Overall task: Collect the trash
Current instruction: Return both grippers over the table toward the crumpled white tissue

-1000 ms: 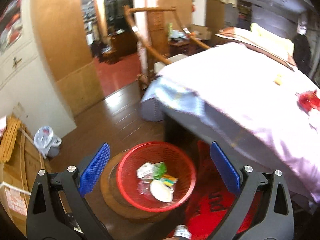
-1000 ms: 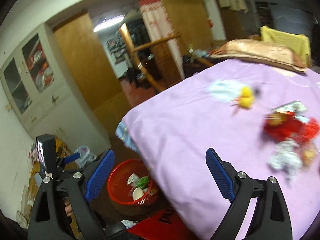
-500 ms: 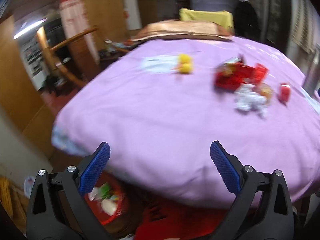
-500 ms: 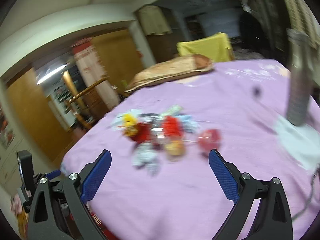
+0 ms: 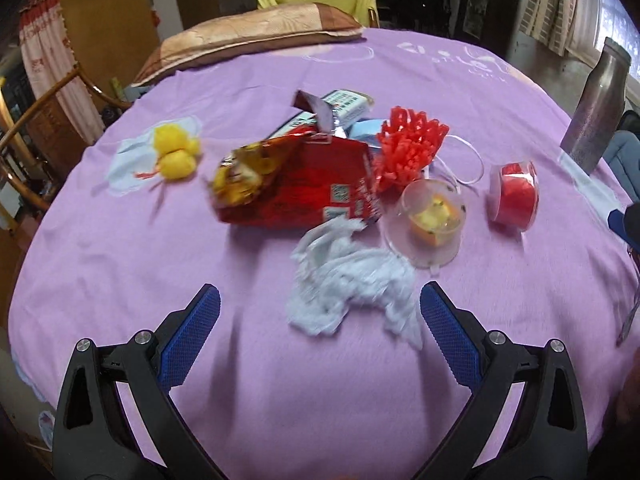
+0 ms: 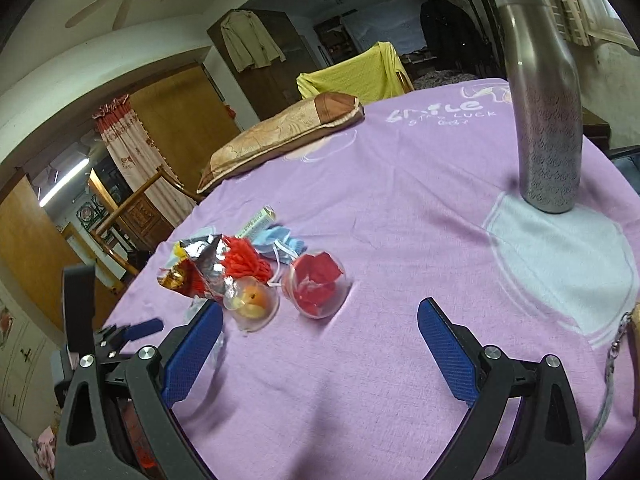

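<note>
Trash lies in a cluster on the purple sheet (image 5: 120, 264): crumpled white tissue (image 5: 352, 284), a red snack bag (image 5: 296, 180), a clear cup with orange and yellow scraps (image 5: 432, 220), a clear cup with red wrapper (image 5: 514, 192), a red foam net (image 5: 408, 148), a yellow ball of trash (image 5: 176, 152). My left gripper (image 5: 320, 332) is open and empty, just short of the tissue. My right gripper (image 6: 320, 344) is open and empty, near the two cups (image 6: 316, 284). The red basket is out of view.
A tall steel bottle (image 6: 544, 92) stands at the right side of the bed. A brown pillow (image 5: 256, 32) lies at the far end. A blue face mask (image 5: 366, 130) and a white box (image 5: 344, 104) lie behind the bag. The other gripper (image 6: 92, 320) shows at left.
Both grippers have swung away from the red basket on the floor and up over the bed, closing in on the trash cluster. Both stayed open and empty.
</note>
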### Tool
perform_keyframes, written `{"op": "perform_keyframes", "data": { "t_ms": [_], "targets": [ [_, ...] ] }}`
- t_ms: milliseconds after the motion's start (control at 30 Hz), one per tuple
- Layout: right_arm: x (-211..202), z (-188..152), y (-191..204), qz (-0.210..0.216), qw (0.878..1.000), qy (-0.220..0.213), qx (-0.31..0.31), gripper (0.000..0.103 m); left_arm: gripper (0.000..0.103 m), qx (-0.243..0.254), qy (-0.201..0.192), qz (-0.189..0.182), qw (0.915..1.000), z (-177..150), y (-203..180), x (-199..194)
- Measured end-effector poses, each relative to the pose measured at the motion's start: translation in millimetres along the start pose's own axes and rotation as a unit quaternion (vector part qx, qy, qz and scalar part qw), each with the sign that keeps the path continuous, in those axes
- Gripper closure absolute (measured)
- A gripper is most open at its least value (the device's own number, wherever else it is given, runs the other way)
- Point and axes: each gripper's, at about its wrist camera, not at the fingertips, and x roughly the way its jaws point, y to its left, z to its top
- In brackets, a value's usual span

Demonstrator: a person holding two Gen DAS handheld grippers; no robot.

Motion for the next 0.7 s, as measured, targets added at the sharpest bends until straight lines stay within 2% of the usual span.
{"op": "perform_keyframes", "data": {
  "t_ms": [200, 333, 367, 400, 467, 567, 700],
  "targets": [
    [6, -3, 1, 0.014, 1.000, 0.012, 0.000, 0.007, 0.007, -0.011, 0.027, -0.001, 0.9996, 9, 3, 16],
    [6, -5, 2, 0.014, 1.000, 0.012, 0.001, 0.007, 0.007, -0.033, 0.026, 0.009, 0.9991, 12, 17, 19],
    [7, -5, 2, 0.013, 1.000, 0.013, 0.001, 0.007, 0.010, -0.036, 0.020, 0.016, 0.9990, 12, 24, 17],
    [6, -5, 3, 0.013, 1.000, 0.014, 0.001, 0.007, 0.022, -0.035, 0.013, 0.022, 0.9991, 11, 29, 14],
    [9, -5, 3, 0.010, 1.000, 0.021, 0.002, 0.007, 0.035, -0.036, 0.010, 0.036, 0.9987, 7, 41, 11],
    [15, -6, 6, 0.003, 0.999, 0.036, -0.008, 0.007, 0.035, -0.065, 0.010, 0.035, 0.9972, -6, 69, 2],
    [19, -7, 14, 0.000, 0.998, 0.047, -0.029, 0.007, 0.033, -0.085, 0.003, 0.053, 0.9950, -21, 97, -10]
  ]
}}
